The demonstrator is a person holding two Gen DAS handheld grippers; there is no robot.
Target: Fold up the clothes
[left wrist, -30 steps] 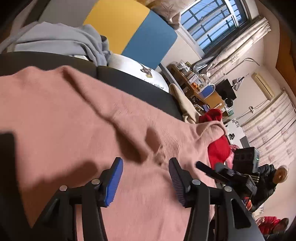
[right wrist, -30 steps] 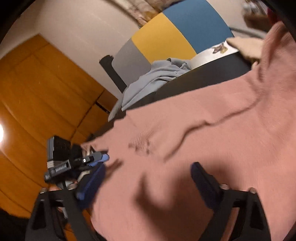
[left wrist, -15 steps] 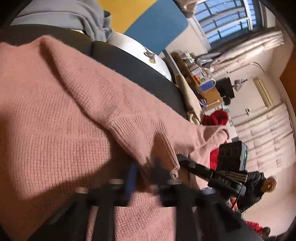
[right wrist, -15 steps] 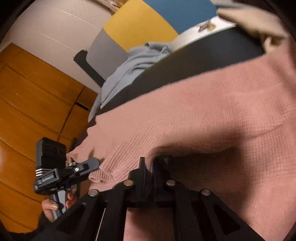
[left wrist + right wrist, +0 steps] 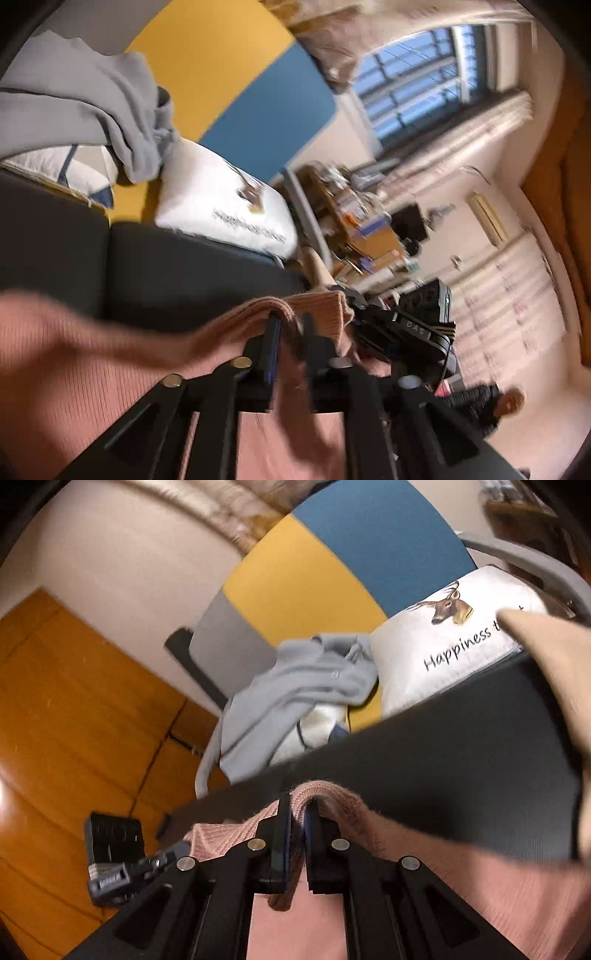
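Note:
A pink knit sweater point(image 5: 92, 369) lies over the black sofa seat point(image 5: 177, 266). My left gripper point(image 5: 290, 325) is shut on a ribbed edge of the sweater and holds it lifted off the seat. My right gripper point(image 5: 297, 812) is shut on another fold of the same sweater point(image 5: 461, 886), also lifted. The right gripper shows in the left wrist view point(image 5: 406, 325) just beyond the held edge, and the left gripper shows in the right wrist view point(image 5: 122, 867) at lower left.
A grey garment point(image 5: 92, 110) and a white deer-print cushion point(image 5: 461, 638) lie at the back of the sofa against yellow and blue cushions point(image 5: 229, 81). A beige cloth point(image 5: 554, 672) hangs at right. A cluttered desk point(image 5: 354, 221) stands beyond the sofa.
Both grippers went from open over the flat sweater to shut on its edge, then lifted it up and back, so the black seat now shows beneath.

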